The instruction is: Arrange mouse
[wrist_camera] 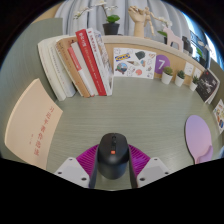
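Your gripper [112,172] has the mouse [111,153] between its fingers, both purple pads [87,157] pressed against its flanks, so it is clamped on it; the mouse's near end is cut off below, and you cannot tell whether it rests on the desk [120,115] or is lifted; its long axis runs along the fingers, its rounded far end pointing away toward the books [82,63]; a pale board [33,125] lies off to the left; a purple oval [200,137] sits to the right, partly cut off.
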Motion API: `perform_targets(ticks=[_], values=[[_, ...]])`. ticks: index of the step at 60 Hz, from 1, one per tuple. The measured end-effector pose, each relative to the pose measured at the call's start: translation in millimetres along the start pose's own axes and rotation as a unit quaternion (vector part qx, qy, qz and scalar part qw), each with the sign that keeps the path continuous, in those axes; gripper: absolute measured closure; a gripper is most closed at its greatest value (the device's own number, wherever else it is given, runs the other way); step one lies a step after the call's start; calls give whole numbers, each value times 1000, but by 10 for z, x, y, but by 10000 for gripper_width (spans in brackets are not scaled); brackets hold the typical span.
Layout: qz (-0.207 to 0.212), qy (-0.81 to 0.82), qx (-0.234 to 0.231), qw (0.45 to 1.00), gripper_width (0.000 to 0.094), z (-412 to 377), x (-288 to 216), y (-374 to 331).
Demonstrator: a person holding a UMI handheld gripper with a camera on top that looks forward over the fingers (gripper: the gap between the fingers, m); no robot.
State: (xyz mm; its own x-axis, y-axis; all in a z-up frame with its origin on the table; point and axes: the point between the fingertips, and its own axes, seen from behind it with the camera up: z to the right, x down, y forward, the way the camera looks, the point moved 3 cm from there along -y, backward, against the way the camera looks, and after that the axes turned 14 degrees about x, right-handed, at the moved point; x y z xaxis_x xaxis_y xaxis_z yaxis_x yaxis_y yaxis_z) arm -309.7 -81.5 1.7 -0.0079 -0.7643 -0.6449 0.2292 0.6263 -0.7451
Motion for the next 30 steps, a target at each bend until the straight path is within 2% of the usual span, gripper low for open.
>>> perform_targets(ticks=[3, 8, 9, 17, 23, 30], values=[[-6, 0, -1, 1000, 508, -2, -7, 6], [-19, -2, -8, 1000, 545, 0, -19, 16], [-22, -1, -9, 1000, 580, 1, -28, 17], [-35, -15, -19, 999, 581, 41, -175, 32], [13, -19, -27, 999, 578, 214, -609, -151], [74, -12, -14, 997, 578, 725, -1183, -468]])
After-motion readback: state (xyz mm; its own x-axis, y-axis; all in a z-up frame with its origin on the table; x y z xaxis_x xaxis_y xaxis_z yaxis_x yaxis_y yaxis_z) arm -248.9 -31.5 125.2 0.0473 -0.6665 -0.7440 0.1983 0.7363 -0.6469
